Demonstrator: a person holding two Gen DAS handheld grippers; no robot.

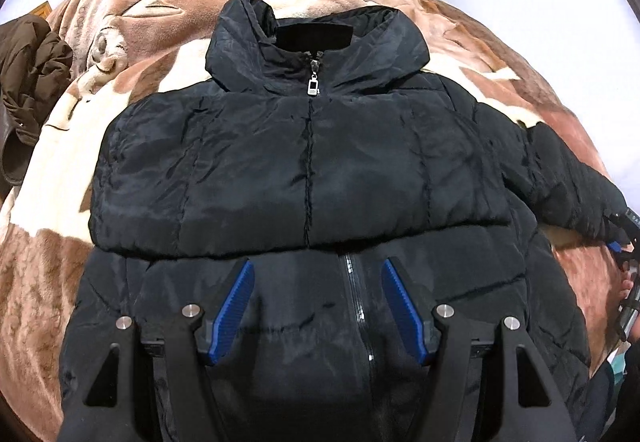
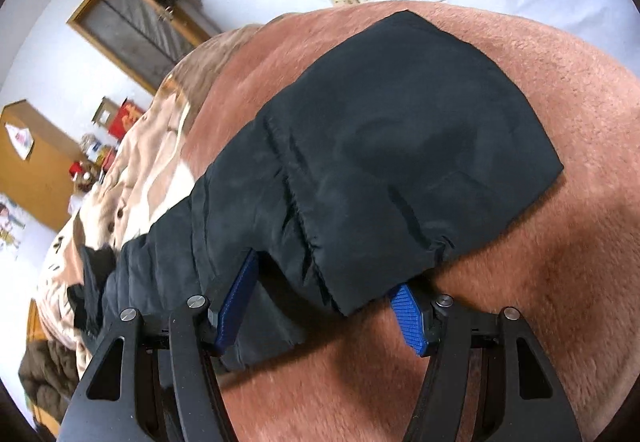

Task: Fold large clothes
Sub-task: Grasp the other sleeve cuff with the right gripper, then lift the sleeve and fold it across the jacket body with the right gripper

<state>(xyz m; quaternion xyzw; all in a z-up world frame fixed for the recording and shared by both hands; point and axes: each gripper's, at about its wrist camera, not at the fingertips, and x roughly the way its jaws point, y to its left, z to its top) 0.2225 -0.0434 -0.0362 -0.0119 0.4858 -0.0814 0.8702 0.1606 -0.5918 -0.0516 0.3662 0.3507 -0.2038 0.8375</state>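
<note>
Left tool (image 1: 318,306) over black jacket (image 1: 304,162), unbranded zip pull (image 1: 313,87)

Black puffer jacket (image 1: 304,162) zipped, flat on brown blanket (image 1: 132,54), under open left tool (image 1: 318,306).

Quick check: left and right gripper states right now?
Left gripper: open, above the black jacket, holding nothing.
Right gripper: open around the jacket sleeve, not clamped.

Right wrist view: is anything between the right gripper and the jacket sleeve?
Nothing visible. The black sleeve lies on the brown blanket, its cuff end already between the open fingers of the right gripper; whether the pads touch it cannot be told.
</note>
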